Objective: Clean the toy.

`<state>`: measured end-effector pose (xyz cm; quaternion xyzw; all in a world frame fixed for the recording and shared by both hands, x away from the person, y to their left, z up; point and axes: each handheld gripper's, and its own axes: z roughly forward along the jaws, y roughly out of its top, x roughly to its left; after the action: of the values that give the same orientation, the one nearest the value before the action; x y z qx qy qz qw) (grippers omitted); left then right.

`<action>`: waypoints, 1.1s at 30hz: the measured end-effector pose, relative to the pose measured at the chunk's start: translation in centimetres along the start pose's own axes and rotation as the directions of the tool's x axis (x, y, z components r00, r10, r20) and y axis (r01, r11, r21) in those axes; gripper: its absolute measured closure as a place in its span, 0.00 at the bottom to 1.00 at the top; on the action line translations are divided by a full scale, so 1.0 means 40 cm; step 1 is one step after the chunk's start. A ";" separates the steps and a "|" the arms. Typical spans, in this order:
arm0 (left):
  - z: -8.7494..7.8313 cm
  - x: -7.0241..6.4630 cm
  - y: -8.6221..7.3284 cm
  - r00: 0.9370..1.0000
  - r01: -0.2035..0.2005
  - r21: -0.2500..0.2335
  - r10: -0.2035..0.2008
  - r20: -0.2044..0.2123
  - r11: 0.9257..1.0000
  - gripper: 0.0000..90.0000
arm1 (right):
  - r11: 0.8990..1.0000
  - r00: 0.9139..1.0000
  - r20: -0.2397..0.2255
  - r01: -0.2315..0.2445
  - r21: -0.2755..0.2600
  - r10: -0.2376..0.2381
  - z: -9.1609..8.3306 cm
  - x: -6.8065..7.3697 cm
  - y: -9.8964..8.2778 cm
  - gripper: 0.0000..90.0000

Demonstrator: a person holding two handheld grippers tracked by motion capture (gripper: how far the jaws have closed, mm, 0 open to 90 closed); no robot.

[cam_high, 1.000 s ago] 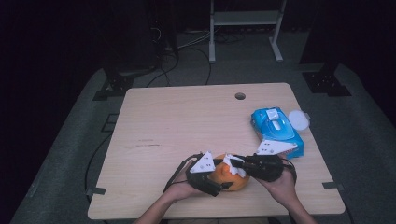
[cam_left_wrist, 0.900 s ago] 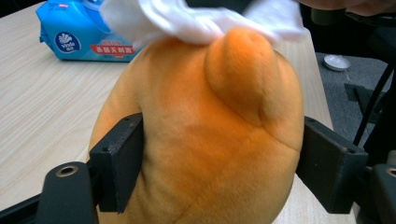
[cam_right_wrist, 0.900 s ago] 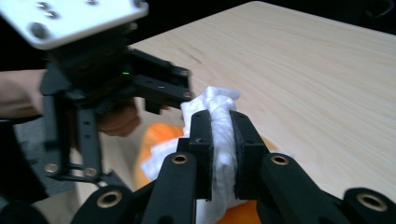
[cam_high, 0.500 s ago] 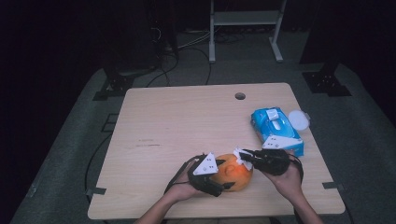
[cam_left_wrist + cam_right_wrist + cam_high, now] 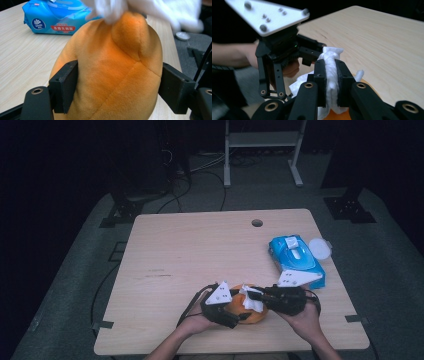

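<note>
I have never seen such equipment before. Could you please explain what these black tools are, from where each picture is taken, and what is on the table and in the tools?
A person sits at a wooden table and holds a hand tool with two black jaws in each hand. One picture comes from a camera above the table; the other two come from small cameras riding on the tools, looking along their jaws.

The left gripper is clamped on an orange plush toy, its jaws pressing on both sides of it. The right gripper pinches a white wipe and holds it against the top of the toy, apparently to wipe it.

Also on the table lie a blue pack of wipes and, at its far side, a small white round lid.
</note>
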<state>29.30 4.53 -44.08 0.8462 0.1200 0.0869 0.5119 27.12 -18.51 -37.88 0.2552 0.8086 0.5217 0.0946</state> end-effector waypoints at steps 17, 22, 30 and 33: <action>-0.021 0.046 -0.017 0.992 0.129 -0.048 -0.128 0.022 0.991 0.27 | 0.995 0.993 0.067 -0.101 -0.022 0.102 -0.029 -0.079 -0.042 0.89; -0.034 0.061 -0.025 0.989 0.145 -0.057 -0.144 0.028 0.988 0.27 | 0.998 0.989 0.137 -0.058 0.019 0.055 -0.016 -0.081 -0.043 0.89; -0.039 0.087 -0.037 0.975 0.221 -0.084 -0.218 0.038 0.972 0.27 | 0.996 0.992 0.078 -0.094 -0.008 0.095 -0.012 -0.076 -0.048 0.89; -0.043 0.095 -0.043 0.968 0.249 -0.086 -0.246 0.040 0.965 0.27 | 0.998 0.998 0.015 -0.064 -0.005 0.064 0.008 -0.043 -0.029 0.89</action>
<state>32.28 7.88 -44.71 0.8017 0.2132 0.0153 0.5582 28.36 -19.52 -39.24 0.2846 0.7980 0.5245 0.0847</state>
